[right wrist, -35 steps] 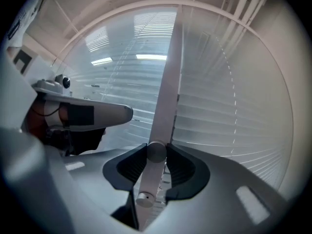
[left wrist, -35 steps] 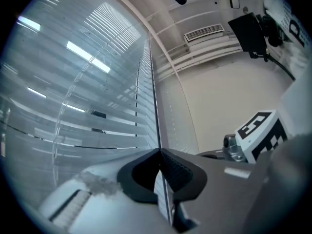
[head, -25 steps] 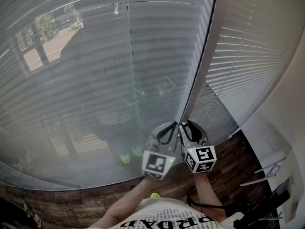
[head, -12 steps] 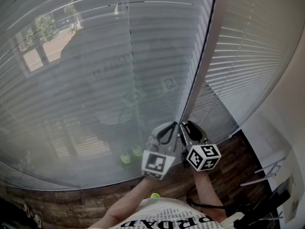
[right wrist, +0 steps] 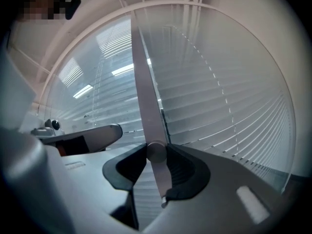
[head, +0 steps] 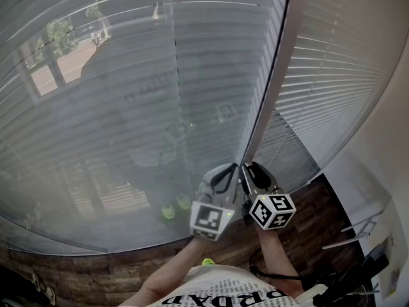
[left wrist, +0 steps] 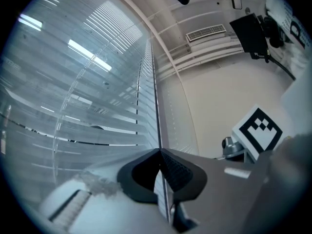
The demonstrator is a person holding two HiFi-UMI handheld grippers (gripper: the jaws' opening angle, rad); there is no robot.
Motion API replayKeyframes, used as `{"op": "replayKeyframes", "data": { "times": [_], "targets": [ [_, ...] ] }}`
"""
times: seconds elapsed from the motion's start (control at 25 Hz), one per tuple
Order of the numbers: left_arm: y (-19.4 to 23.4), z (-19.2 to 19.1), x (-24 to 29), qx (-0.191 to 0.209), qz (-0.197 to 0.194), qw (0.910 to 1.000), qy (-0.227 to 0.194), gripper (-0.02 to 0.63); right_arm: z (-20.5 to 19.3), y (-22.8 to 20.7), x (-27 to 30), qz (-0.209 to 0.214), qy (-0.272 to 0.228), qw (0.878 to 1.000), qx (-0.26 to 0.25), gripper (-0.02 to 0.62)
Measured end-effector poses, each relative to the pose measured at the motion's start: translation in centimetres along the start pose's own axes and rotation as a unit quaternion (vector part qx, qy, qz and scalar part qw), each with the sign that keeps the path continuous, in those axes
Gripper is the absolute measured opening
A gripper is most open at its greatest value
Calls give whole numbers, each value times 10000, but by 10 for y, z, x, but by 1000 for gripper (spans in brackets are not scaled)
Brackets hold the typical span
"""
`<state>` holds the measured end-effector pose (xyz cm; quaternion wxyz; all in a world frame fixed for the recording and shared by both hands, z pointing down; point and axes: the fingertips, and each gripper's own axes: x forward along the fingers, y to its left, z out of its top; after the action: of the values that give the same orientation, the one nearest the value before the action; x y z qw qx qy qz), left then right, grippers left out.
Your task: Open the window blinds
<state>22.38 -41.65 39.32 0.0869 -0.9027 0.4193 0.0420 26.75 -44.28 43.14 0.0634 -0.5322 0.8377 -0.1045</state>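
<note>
Grey slatted blinds (head: pixel 128 107) cover the wide window, and a second set (head: pixel 332 75) hangs to the right; the slats are tilted nearly closed. A long grey tilt wand (head: pixel 268 88) hangs down between them. My left gripper (head: pixel 225 171) and right gripper (head: pixel 254 170) sit side by side at its lower end. In the right gripper view the jaws (right wrist: pixel 156 152) are shut on the flat wand (right wrist: pixel 144 91) at its round tip. In the left gripper view the jaws (left wrist: pixel 160 152) are shut, with the wand (left wrist: pixel 155 106) showing as a thin line running into them.
Dark wood flooring (head: pixel 307 216) runs below the windows. A white wall (head: pixel 383 171) closes in on the right, with black cables and gear (head: pixel 358 274) at its foot. A ceiling vent (left wrist: pixel 207 32) shows overhead. Trees and pavement show faintly through the slats.
The right gripper's marker cube has turned and shifted slightly to the right. The left gripper and the blinds look much the same.
</note>
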Motion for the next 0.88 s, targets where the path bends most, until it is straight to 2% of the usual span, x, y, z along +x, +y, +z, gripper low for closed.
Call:
{"op": "replayKeyframes", "data": {
  "times": [0.08, 0.12, 0.2, 0.28, 0.44, 0.6, 0.64, 0.68, 0.76, 0.88],
  "targets": [
    [0, 0, 0, -8, -9, 10000, 4, -6, 0, 1, 0, -24, 124, 9989, -451, 133],
    [0, 0, 0, -7, -16, 10000, 5, -6, 0, 1, -1, -47, 212, 9961, -852, 133],
    [0, 1, 0, -6, -34, 10000, 10, -6, 1, 5, -2, -111, 406, 9804, -1924, 141],
    [0, 1, 0, -12, -43, 10000, 12, -6, 0, 11, -3, -121, 599, 9565, -2853, 141],
    [1, 1, 0, -6, -41, 10000, 8, -8, -3, 15, -4, -96, 795, 9106, -4053, 141],
    [0, 1, 2, -20, -40, 10000, -17, -6, -7, 19, -2, -201, 936, 8368, -5390, 141],
    [0, 2, 2, -14, -38, 10000, -26, -6, -8, 19, -1, -213, 968, 8251, -5563, 140],
    [0, 2, 2, 0, -36, 10000, -38, -6, -9, 19, 0, -219, 982, 8193, -5644, 139],
    [-1, 2, 2, 7, -35, 10000, -40, -6, -9, 18, 0, -245, 978, 8140, -5720, 126],
    [-1, 2, 2, -2, -29, 10000, -67, -6, -10, 18, 1, -351, 969, 7967, -5955, 126]
  ]
}}
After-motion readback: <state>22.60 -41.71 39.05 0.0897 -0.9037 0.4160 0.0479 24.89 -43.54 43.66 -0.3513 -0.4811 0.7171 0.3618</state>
